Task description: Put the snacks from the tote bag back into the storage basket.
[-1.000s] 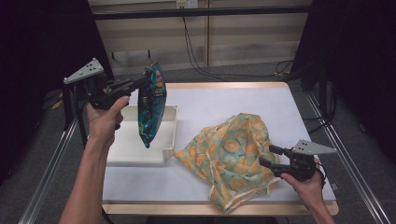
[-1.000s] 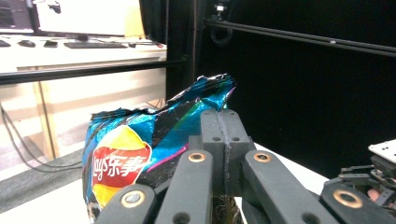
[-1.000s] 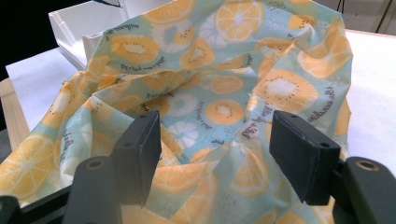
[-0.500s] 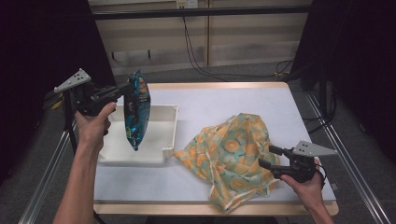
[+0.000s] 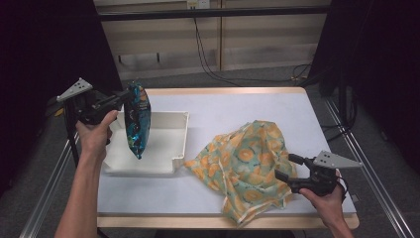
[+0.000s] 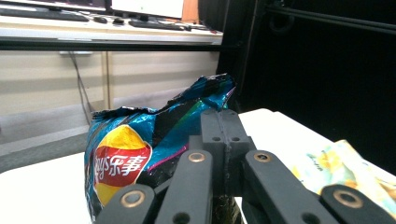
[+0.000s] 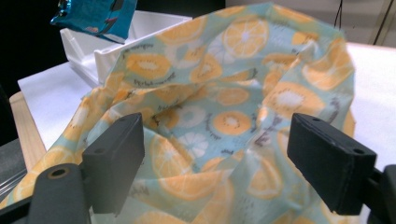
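A blue chip bag (image 5: pixel 136 124) hangs upright by its top edge over the left part of a white tray (image 5: pixel 185 134). My left gripper (image 5: pixel 124 96) is shut on the bag's crumpled top (image 6: pixel 140 154), its jaws (image 6: pixel 223 126) pressed together on the foil. An orange-and-teal fruit-print cloth (image 5: pixel 245 163) lies bunched on the table's right half. My right gripper (image 5: pixel 285 167) stands at the cloth's right edge. Its jaws have just been opening and now stand wide (image 7: pixel 222 154), with the cloth (image 7: pixel 224 93) between and beyond them and the pads off it.
The white table top (image 5: pixel 237 109) has a wooden front edge (image 5: pixel 198 221). Metal rails run along both sides. Cables trail on the floor behind the table, and dark curtains stand at left and right. The tray's near wall (image 7: pixel 93 51) lies just past the cloth.
My left hand has carried the chip bag leftward and lower, to the tray's left side. The right gripper's jaws have spread wider at the cloth's edge; that hand stayed put.
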`<state>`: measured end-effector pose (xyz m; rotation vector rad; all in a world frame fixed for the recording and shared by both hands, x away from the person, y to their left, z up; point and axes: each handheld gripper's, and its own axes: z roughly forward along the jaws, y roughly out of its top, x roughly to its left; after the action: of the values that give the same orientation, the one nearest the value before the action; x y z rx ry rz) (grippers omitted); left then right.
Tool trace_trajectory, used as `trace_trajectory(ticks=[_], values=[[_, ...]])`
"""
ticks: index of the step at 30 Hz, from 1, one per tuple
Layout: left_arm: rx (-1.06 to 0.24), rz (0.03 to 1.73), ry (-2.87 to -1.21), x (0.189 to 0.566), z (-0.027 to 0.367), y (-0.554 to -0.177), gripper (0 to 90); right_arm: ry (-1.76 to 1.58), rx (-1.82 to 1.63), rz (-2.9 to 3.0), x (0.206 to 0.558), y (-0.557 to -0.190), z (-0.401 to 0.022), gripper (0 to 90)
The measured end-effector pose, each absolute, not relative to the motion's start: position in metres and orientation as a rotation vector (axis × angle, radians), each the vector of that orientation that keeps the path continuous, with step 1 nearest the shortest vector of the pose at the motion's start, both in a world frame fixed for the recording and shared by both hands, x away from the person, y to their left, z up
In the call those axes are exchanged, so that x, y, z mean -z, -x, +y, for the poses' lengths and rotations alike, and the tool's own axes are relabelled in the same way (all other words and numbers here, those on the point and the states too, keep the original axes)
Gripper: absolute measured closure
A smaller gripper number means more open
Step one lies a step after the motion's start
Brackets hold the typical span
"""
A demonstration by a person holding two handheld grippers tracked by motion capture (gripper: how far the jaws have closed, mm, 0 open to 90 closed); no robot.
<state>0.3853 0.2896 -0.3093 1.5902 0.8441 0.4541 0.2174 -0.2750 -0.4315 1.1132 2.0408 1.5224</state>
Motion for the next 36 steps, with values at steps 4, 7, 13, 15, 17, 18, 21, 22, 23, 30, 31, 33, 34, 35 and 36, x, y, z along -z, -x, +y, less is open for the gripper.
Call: trace_trajectory(ticks=[4, 7, 13, 15, 17, 18, 21, 22, 23, 30, 31, 33, 34, 35, 36], values=[[-0.467, 0.865, -1.588, 0.320, 0.291, -0.390, 90.0, -1.112, -1.513, 2.062, 0.436, -0.215, -0.271, 18.5], [-0.463, 0.887, -1.585, 0.328, 0.291, -0.396, 90.0, -1.098, -1.525, 2.054, 0.436, -0.216, -0.271, 18.4], [-0.457, 0.874, -1.577, 0.337, 0.279, -0.407, 90.0, -1.082, -1.523, 2.062, 0.436, -0.216, -0.271, 18.4], [-0.458, 0.868, -1.582, 0.340, 0.273, -0.411, 90.0, -1.091, -1.522, 2.067, 0.437, -0.216, -0.270, 18.4], [-0.456, 0.874, -1.587, 0.342, 0.267, -0.414, 90.0, -1.091, -1.515, 2.068, 0.438, -0.216, -0.270, 18.4], [-0.458, 0.878, -1.576, 0.343, 0.263, -0.416, 90.0, -1.093, -1.517, 2.065, 0.438, -0.216, -0.270, 18.4], [-0.464, 0.878, -1.578, 0.346, 0.254, -0.421, 90.0, -1.090, -1.521, 2.066, 0.437, -0.217, -0.270, 18.4], [-0.463, 0.883, -1.566, 0.348, 0.250, -0.423, 90.0, -1.089, -1.522, 2.067, 0.437, -0.217, -0.270, 18.4], [-0.466, 0.886, -1.574, 0.348, 0.247, -0.424, 90.0, -1.089, -1.520, 2.066, 0.438, -0.217, -0.270, 18.5], [-0.432, 0.877, -1.571, 0.359, 0.229, -0.434, 90.0, -1.091, -1.520, 2.069, 0.438, -0.217, -0.272, 18.5], [-0.424, 0.872, -1.576, 0.361, 0.226, -0.436, 90.0, -1.092, -1.519, 2.069, 0.439, -0.217, -0.272, 18.5], [-0.421, 0.882, -1.589, 0.363, 0.220, -0.439, 90.0, -1.093, -1.519, 2.070, 0.439, -0.218, -0.273, 18.5], [-0.415, 0.877, -1.597, 0.364, 0.217, -0.441, 90.0, -1.093, -1.519, 2.070, 0.439, -0.218, -0.273, 18.5], [-0.412, 0.875, -1.604, 0.366, 0.214, -0.443, 89.9, -1.093, -1.520, 2.071, 0.439, -0.218, -0.273, 18.6], [-0.400, 0.872, -1.610, 0.369, 0.212, -0.445, 89.8, -1.095, -1.517, 2.072, 0.439, -0.218, -0.273, 18.7]])
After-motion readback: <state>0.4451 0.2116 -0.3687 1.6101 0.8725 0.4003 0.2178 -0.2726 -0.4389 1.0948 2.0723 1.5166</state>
